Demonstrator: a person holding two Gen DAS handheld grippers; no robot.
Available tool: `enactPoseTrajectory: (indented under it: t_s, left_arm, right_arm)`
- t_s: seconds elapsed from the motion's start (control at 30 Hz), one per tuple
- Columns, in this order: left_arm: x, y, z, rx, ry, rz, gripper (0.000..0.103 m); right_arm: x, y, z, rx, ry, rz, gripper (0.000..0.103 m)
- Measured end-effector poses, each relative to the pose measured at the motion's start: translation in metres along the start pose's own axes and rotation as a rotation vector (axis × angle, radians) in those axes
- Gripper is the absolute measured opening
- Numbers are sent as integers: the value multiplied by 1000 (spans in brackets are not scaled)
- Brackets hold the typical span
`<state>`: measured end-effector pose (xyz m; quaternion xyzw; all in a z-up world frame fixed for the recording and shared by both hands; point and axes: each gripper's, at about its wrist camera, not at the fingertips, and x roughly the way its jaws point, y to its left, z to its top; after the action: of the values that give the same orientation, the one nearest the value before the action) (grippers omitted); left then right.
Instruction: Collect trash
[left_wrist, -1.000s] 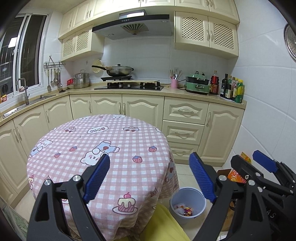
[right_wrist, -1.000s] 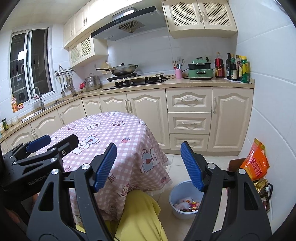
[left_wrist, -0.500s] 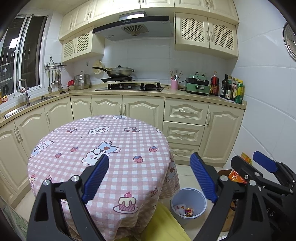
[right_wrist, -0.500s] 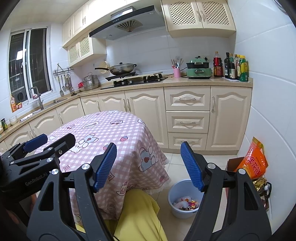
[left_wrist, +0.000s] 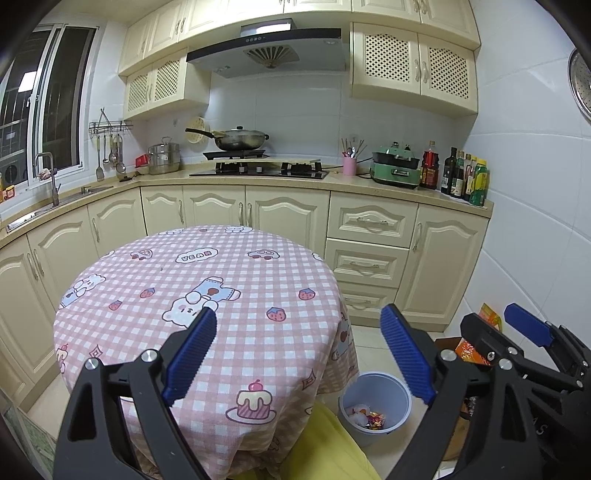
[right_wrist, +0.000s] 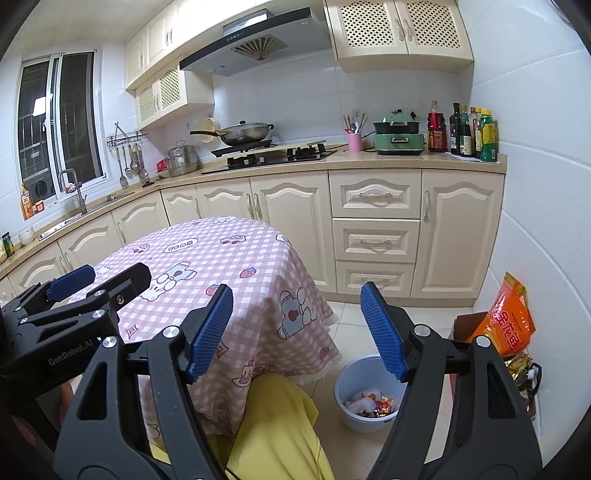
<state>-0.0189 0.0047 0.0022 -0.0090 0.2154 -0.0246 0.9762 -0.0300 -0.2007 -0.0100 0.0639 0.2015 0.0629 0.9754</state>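
Wrappers and crumpled scraps lay in the pale blue bin (left_wrist: 375, 402), on the floor just beside the cloth-covered round table.
Trash (right_wrist: 371, 404) in the bin looked light, soft and crinkly, likely slippery foil and tissue, best pinched at a raised fold or twisted end rather than a flat face. No scrap showed on the tabletop (left_wrist: 207, 288) beside the bin. The left gripper (left_wrist: 297, 354) hung above the bin with jaws spread wide and empty; the right gripper (right_wrist: 297, 328) was held likewise, moderately wide, gripping nothing.
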Motion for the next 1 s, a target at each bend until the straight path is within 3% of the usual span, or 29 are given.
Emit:
enactPoseTrajectory:
  t_s: [1.0]
  left_arm:
    - [0,4,-3,-5,13,-17,89]
  right_arm:
    - [2,1,-8,-3,20,-5,72]
